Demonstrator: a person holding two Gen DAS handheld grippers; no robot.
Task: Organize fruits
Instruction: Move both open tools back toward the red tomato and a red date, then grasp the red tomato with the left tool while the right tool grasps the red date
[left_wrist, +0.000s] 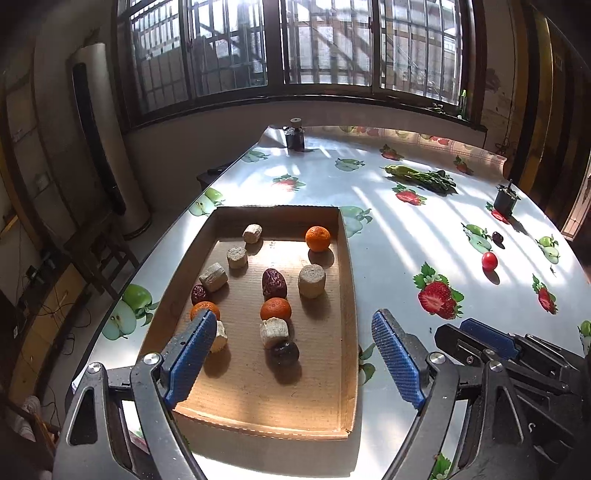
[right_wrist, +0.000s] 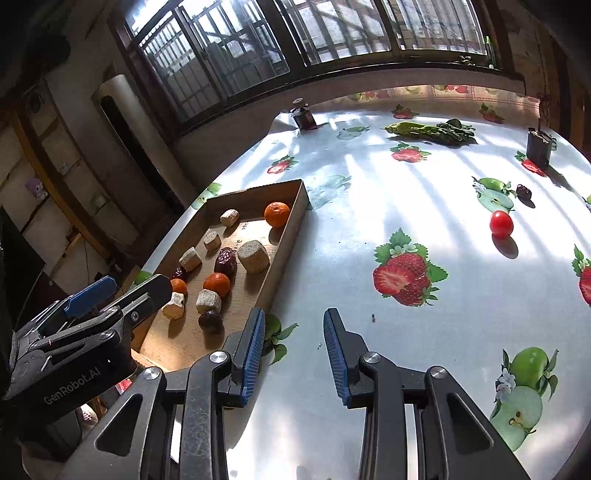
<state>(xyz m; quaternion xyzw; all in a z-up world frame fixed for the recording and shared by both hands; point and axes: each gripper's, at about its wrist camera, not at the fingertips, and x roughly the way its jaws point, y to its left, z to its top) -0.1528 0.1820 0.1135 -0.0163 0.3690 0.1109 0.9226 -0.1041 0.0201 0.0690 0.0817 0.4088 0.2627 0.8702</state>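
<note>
A shallow cardboard tray (left_wrist: 347, 280) (right_wrist: 291, 229) holds three oranges (left_wrist: 317, 238), red dates (left_wrist: 274, 283), a dark plum (left_wrist: 284, 352) and several beige cork-like chunks (left_wrist: 312, 280). My left gripper (left_wrist: 295, 325) is open and empty above the tray's near end; it also shows in the right wrist view (right_wrist: 122, 291). My right gripper (right_wrist: 293, 325) is open and empty over the tablecloth right of the tray; it also shows in the left wrist view (left_wrist: 480, 332). A cherry tomato (left_wrist: 489, 260) (right_wrist: 501, 223) and a dark date (left_wrist: 498, 237) (right_wrist: 523, 191) lie loose on the table far right.
A fruit-print tablecloth (right_wrist: 369, 206) covers the table. Green leafy vegetables (left_wrist: 421, 175) (right_wrist: 428, 131) lie at the back. A dark jar (left_wrist: 294, 136) stands at the back left, a small dark box (left_wrist: 504, 201) (right_wrist: 537, 147) at the right. The table edge runs along the left.
</note>
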